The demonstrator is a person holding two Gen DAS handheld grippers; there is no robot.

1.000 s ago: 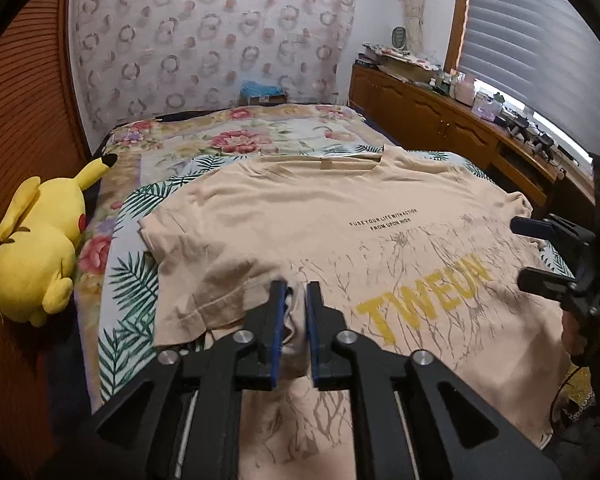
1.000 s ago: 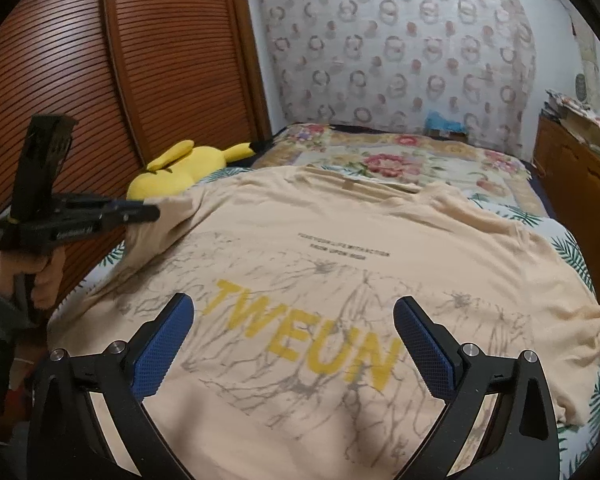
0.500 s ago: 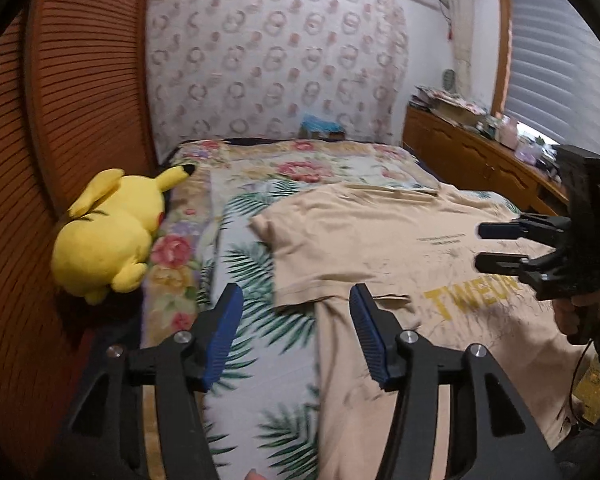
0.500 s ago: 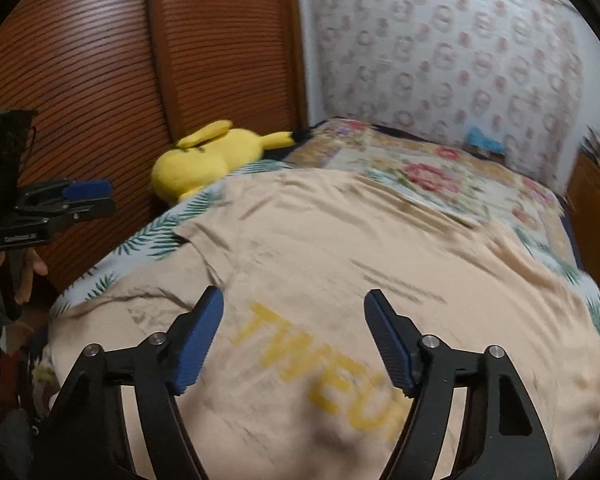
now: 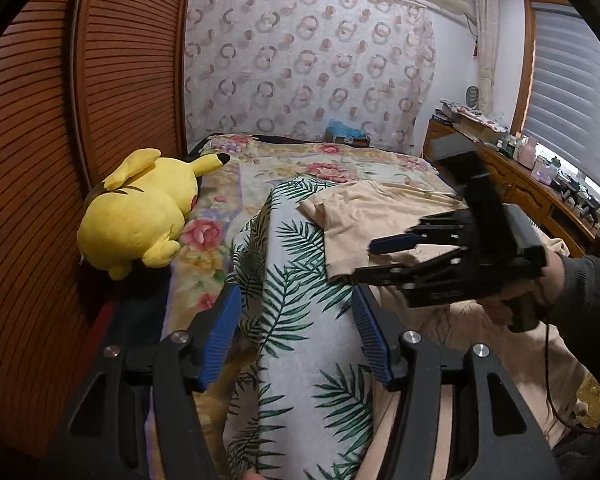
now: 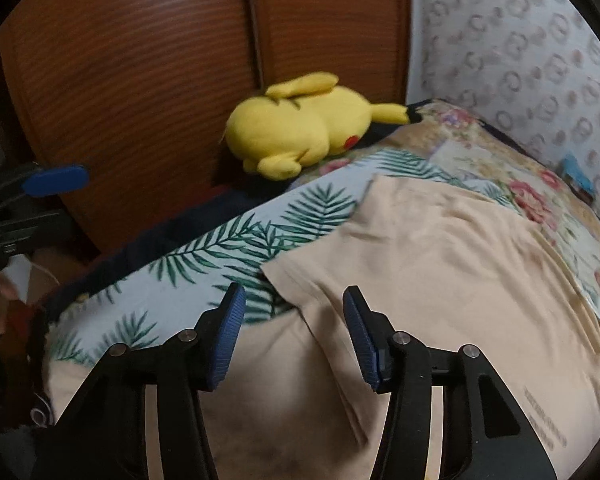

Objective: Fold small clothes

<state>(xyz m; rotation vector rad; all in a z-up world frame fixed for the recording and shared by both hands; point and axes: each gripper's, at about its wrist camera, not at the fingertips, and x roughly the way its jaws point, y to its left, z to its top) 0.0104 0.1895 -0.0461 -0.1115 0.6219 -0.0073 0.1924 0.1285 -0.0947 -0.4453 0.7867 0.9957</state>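
Shirt flat on bed, sleeve edge near the leaf sheet's left side.
Left gripper opening over bare sheet; right gripper closing above the sleeve hem, pinching nothing. Plush beside wardrobe.

Black claws, blue ribbed pads, silver screws, dark sleeve
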